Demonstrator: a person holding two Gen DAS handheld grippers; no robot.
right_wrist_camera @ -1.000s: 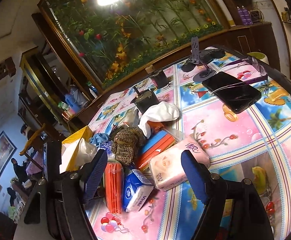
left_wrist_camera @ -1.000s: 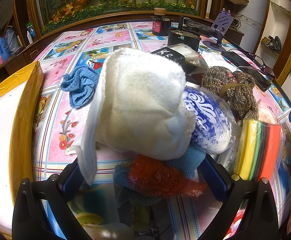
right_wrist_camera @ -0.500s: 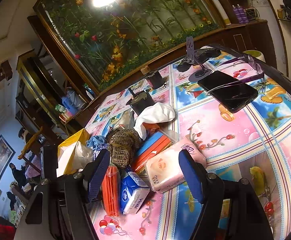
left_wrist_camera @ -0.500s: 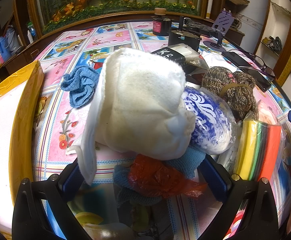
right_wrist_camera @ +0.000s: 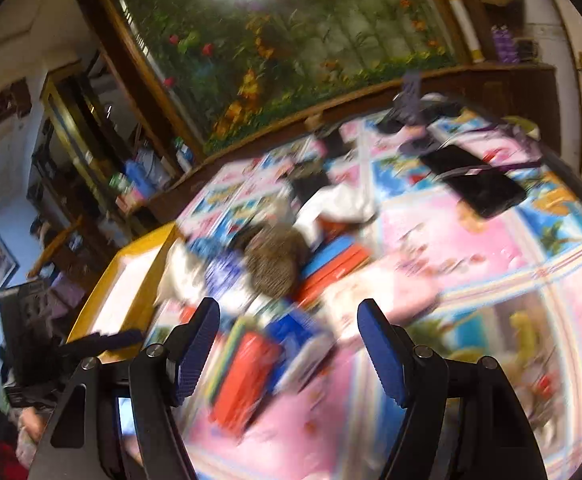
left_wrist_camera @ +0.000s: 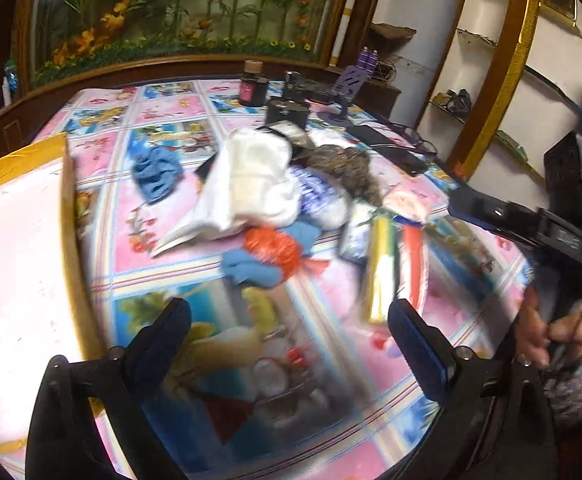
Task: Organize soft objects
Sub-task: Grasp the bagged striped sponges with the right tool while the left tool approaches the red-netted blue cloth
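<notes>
A heap of soft things lies mid-table: a white towel (left_wrist_camera: 251,184), a blue cloth (left_wrist_camera: 157,174), a brown knitted piece (left_wrist_camera: 347,168), a red mesh on a blue rag (left_wrist_camera: 269,246), a blue-printed white bag (left_wrist_camera: 319,196) and a pack of coloured sponges (left_wrist_camera: 387,268). My left gripper (left_wrist_camera: 291,344) is open and empty, held back from the heap. My right gripper (right_wrist_camera: 287,352) is open and empty above the sponge pack (right_wrist_camera: 247,376) and a blue tissue pack (right_wrist_camera: 295,332). The knitted piece (right_wrist_camera: 275,264) shows in the blurred right wrist view.
A yellow-rimmed white box (left_wrist_camera: 15,264) stands at the table's left edge and shows in the right wrist view (right_wrist_camera: 131,280). A black phone and glasses (right_wrist_camera: 479,188), a dark jar (left_wrist_camera: 253,88), a black box (left_wrist_camera: 287,114) and a purple stand (left_wrist_camera: 351,84) sit at the far side.
Both grippers have pulled back and up from the heap; both views are motion-blurred. The left gripper, close around the pile before, now stands well short of it. Nothing was picked up.
</notes>
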